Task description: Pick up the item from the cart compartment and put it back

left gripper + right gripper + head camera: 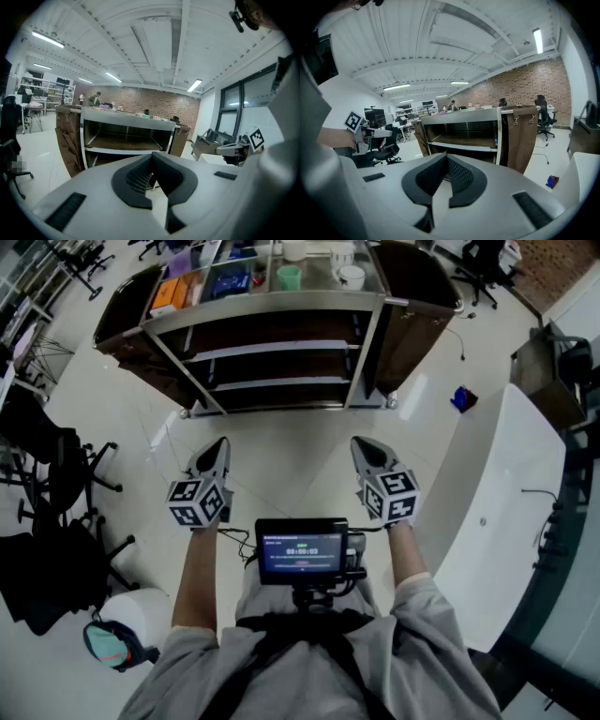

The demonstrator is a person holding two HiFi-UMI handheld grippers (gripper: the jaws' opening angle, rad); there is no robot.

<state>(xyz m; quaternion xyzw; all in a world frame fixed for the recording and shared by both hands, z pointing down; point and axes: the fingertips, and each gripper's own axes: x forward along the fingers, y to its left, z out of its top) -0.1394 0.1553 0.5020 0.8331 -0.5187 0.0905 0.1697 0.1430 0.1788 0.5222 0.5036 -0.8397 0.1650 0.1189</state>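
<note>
A metal cart (281,306) stands ahead at the top of the head view. Its top tray is split into compartments that hold an orange box (165,294), a blue packet (230,282), a green cup (289,277) and a white cup (352,276). My left gripper (217,448) and right gripper (361,446) hover side by side over the floor, well short of the cart. Both point at it, shut, with nothing between the jaws. The left gripper view shows its closed jaws (151,161) under the cart's open shelves (126,123). The right gripper (445,161) likewise faces the cart (464,123).
Brown bags (417,296) hang on both ends of the cart. Black office chairs (56,474) stand at the left, a long white table (506,512) at the right. A small blue object (462,399) lies on the floor. A small screen (302,551) sits on my chest rig.
</note>
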